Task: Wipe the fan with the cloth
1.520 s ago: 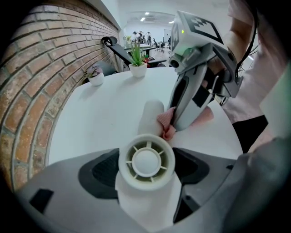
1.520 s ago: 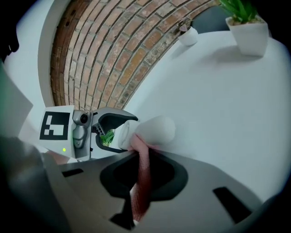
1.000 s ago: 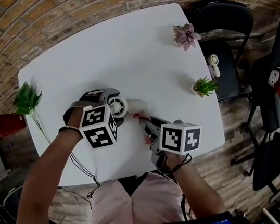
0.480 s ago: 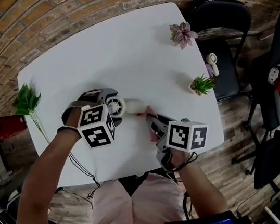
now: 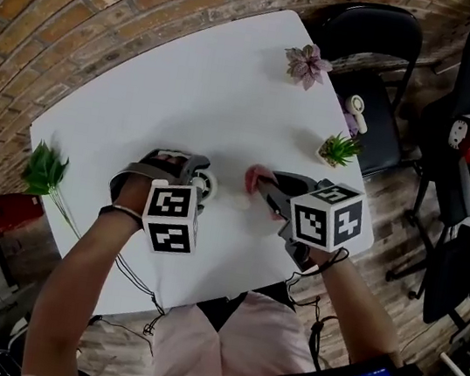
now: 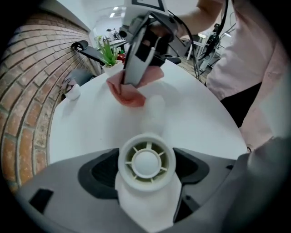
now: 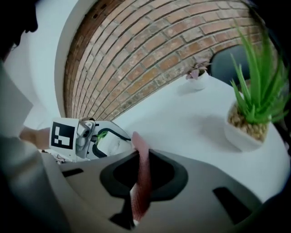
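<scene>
A small white hand fan (image 5: 201, 184) is gripped in my left gripper (image 5: 194, 176), which is shut on it just above the white table (image 5: 190, 78). In the left gripper view the fan's round grille (image 6: 146, 161) faces the camera between the jaws of the left gripper (image 6: 146, 175). The pink cloth (image 5: 258, 177) hangs from my right gripper (image 5: 265, 184), a short way right of the fan and not touching it. In the right gripper view the cloth (image 7: 141, 175) is pinched as a thin fold between the shut jaws of the right gripper (image 7: 138, 179).
A green potted plant (image 5: 341, 146) and a pink one (image 5: 306, 61) stand near the table's right edge. A second white fan (image 5: 358, 110) lies on the black chair (image 5: 379, 117). Green leaves (image 5: 43, 168) stick out at the left edge. A brick wall curves behind.
My right gripper has drawn the cloth away from the fan toward the right, risen slightly and rolled. The left gripper has rolled with the fan but stayed in place.
</scene>
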Available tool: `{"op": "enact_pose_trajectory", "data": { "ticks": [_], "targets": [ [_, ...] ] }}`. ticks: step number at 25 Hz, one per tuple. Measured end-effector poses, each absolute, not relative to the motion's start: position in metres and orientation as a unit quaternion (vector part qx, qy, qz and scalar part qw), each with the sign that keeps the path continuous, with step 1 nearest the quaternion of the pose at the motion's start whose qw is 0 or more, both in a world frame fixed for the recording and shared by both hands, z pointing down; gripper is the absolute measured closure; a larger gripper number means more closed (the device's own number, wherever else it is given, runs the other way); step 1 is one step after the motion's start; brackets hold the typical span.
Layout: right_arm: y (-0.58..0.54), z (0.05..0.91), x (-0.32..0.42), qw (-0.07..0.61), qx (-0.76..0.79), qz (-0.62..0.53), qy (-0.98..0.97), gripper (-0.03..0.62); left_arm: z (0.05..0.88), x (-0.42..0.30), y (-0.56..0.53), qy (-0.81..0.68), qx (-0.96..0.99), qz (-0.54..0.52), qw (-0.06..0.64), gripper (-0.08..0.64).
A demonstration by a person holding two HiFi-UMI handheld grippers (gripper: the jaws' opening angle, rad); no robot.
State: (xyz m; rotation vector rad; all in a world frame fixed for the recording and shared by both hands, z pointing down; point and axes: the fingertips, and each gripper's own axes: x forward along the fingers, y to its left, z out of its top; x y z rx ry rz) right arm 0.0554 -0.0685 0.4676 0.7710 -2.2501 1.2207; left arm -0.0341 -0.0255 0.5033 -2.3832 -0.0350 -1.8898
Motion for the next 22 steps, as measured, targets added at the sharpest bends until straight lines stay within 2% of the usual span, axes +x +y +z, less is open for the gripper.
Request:
{"op": "enact_pose_trajectory", "data": {
  "ticks": [5, 11, 17, 22],
  "targets": [
    [-0.070, 0.466, 0.034, 0.317, 0.185, 0.316, -0.875, 0.557, 0.504, -0.028, -0.023, -0.059, -0.769, -0.630, 0.089, 0.187],
    [-0.042, 0.482, 0.005, 0.429, -0.013, 0.075, -0.900, 0.555, 0.505, -0.025, -0.021, -0.091, -0.763, -0.630, 0.114, 0.187],
    [-0.030, 0.485, -0.005, 0.423, -0.144, -0.105, -0.888, 0.557, 0.506, -0.022, -0.019, -0.111, -0.758, -0.630, 0.129, 0.187],
    [-0.025, 0.486, -0.004, 0.428, -0.189, -0.191, -0.863, 0.558, 0.506, -0.022, -0.019, -0.121, -0.755, -0.630, 0.136, 0.187]
  ]
}}
